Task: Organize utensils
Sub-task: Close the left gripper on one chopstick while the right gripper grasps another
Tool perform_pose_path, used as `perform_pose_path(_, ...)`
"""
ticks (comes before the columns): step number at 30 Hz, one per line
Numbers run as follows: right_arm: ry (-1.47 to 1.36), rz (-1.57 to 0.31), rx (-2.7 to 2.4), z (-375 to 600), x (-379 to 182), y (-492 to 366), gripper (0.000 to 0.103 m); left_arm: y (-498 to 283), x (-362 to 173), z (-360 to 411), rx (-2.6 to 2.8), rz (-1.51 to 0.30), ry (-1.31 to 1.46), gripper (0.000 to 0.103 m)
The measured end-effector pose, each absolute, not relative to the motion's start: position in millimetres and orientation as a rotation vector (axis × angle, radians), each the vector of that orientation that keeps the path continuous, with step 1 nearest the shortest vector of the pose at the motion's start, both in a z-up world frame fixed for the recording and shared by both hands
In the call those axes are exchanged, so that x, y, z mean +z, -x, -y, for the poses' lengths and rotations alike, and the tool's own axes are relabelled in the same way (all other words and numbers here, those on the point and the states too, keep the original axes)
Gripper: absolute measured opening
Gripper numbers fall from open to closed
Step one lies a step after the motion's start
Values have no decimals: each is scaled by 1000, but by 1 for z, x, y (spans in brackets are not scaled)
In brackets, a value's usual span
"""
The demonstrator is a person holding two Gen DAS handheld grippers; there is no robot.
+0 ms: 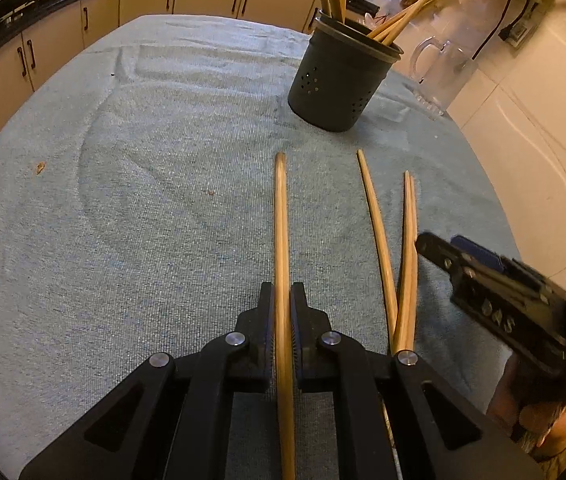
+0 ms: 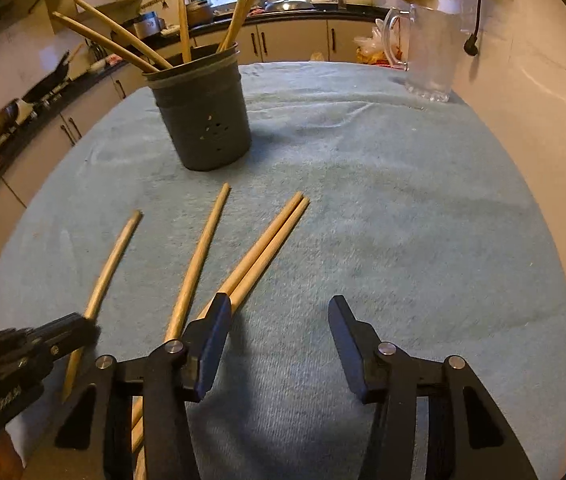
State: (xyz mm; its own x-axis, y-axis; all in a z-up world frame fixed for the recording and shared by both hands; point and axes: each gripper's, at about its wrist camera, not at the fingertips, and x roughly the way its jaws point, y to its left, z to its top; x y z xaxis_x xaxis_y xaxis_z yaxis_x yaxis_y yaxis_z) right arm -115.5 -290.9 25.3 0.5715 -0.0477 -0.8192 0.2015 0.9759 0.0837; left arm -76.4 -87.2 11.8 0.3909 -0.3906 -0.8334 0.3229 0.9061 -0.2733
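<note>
A dark perforated utensil holder (image 1: 339, 80) with several wooden chopsticks in it stands at the far side of the blue towel; it also shows in the right wrist view (image 2: 203, 120). My left gripper (image 1: 282, 300) is shut on one wooden chopstick (image 1: 281, 220), which points toward the holder. Three more chopsticks lie on the towel to its right: a single one (image 1: 377, 232) and a pair (image 1: 409, 248). My right gripper (image 2: 279, 312) is open and empty, low over the towel just right of the pair (image 2: 271, 244).
A clear glass pitcher (image 2: 431, 48) stands at the far right corner of the towel. Kitchen cabinets (image 1: 143, 0) and a dark counter run behind the table. A wall is close on the right.
</note>
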Motion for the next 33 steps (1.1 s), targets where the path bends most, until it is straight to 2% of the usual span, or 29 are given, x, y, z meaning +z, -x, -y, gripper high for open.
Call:
perform_pose_path(4,-133,-992,-167,285,27,95,50,78,11,84,-472,-1064,93,9)
perform_pose_path(5,-114,-1036,-166,280,22,88,45,78,10,83,-476,-1062,100,9)
perform_pose_path(12,-66,-1050,-170,268,23,73,33,82,12,78,-505,-1059,116,9)
perform_pose_path(14,-85,-1066,-157,273,24,75,16,83,12,75,-514,-1068,130,8)
perform_pose_path(16,-90,-1074,-162,280,24,83,13,83,12,71,-525,-1081,151,7)
perform_pose_path(22,-125,-1088,-207,307,26,120,13,86,11,58,-538,-1141,220,8)
perform_pose_path(24,-135,-1086,-213,316,26,131,18,88,13,58,-528,-1153,212,8)
perform_pose_path(26,-144,-1080,-222,324,26,142,35,89,13,58,-518,-1168,211,8)
perform_pose_path(28,-159,-1071,-230,331,25,147,44,90,14,56,-502,-1187,206,8)
perform_pose_path(33,-171,-1033,-203,339,25,158,44,90,21,56,-435,-1207,160,9)
